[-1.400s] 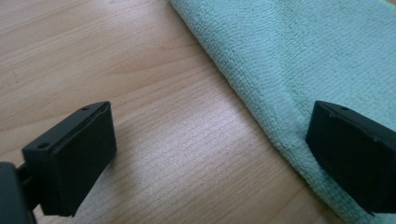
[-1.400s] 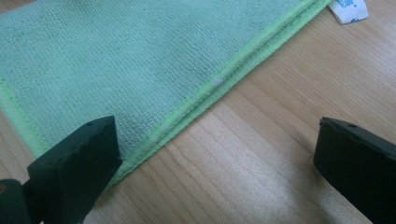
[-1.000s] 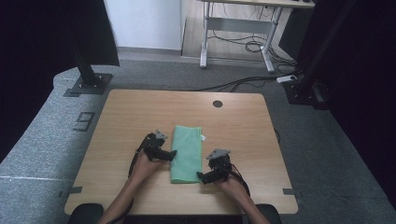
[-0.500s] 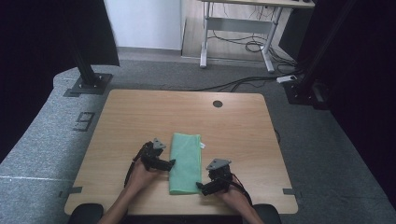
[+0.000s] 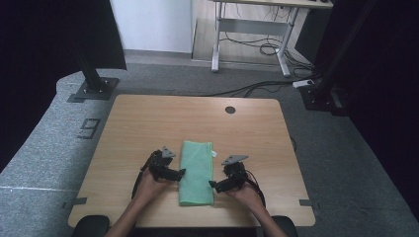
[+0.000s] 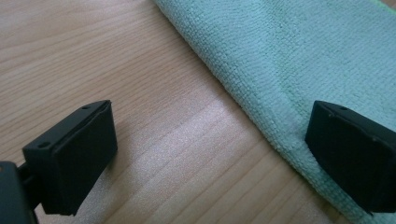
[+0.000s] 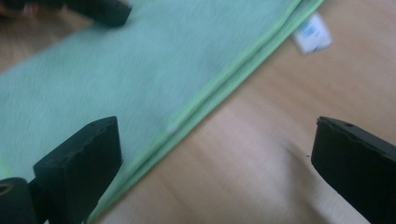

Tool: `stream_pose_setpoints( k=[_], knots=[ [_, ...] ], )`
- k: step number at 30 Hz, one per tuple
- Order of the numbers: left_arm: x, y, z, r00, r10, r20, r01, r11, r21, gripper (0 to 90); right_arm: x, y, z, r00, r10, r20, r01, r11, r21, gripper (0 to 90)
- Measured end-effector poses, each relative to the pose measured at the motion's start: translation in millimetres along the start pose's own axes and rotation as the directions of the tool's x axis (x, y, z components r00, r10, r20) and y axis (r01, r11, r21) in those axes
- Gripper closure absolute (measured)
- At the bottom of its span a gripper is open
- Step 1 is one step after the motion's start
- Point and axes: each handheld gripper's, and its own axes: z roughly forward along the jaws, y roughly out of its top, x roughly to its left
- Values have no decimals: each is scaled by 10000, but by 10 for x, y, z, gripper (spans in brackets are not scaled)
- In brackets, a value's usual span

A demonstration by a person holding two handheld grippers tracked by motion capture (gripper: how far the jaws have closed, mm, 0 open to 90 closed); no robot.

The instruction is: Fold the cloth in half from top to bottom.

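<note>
Now you work at the wooden table (image 5: 148,123), where a folded green towel (image 5: 196,173) lies lengthwise near your edge. Your left gripper (image 5: 179,173) meets its left border, jaws spread wide, one over the cloth and one over bare wood. Your right gripper (image 5: 213,186) sits at the opposite border, jaws likewise spread across the hemmed edge. A white label (image 7: 312,31) pokes out from the towel's side.

Print on white tag (image 7: 312,31) at 1 o'clock of right gripper view blurred, unreadable. Green cloth (image 7: 116,65) smeared by blur there, cut by top and left edges. Other gripper (image 7: 100,10) cropped at 11 o'clock. In left gripper view, cloth (image 6: 299,60) cut at top, right. In high view, forearms cut at 6 o'clock.
</note>
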Motion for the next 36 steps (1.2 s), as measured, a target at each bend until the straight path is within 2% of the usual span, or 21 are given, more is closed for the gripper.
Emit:
stream_pose_setpoints(
  k=[6,8,13,18,22,30,33,36],
  knots=[
    [0,-1,-1,10000,-2,-5,2,10000,2,22,-123,243,71,9997,-119,198,120,9999,-54,133],
    [2,0,-3,10000,31,2,-31,10000,33,21,-164,316,109,9993,-186,329,188,9998,-83,139],
    [0,0,-1,10000,-6,-3,6,10000,8,21,-280,470,198,9985,-56,549,65,9999,-158,205],
    [-1,-1,0,10000,-20,-5,20,10000,-5,21,-374,584,294,9985,144,535,-134,9997,-195,292],
    [-1,-1,0,10000,-18,-7,18,10000,-6,21,-419,672,389,9981,13,611,-10,10000,-47,361],
    [-1,-1,-1,10000,-15,-6,15,10000,3,21,-502,859,506,9965,46,830,-45,10000,-5,450],
    [-1,-1,-1,10000,-14,-6,14,10000,3,21,-540,901,570,9967,204,787,-211,9997,82,477],
    [-1,-1,-1,10000,-22,-7,22,10000,2,21,-582,922,639,9952,295,934,-316,9993,215,496]
  ],
)
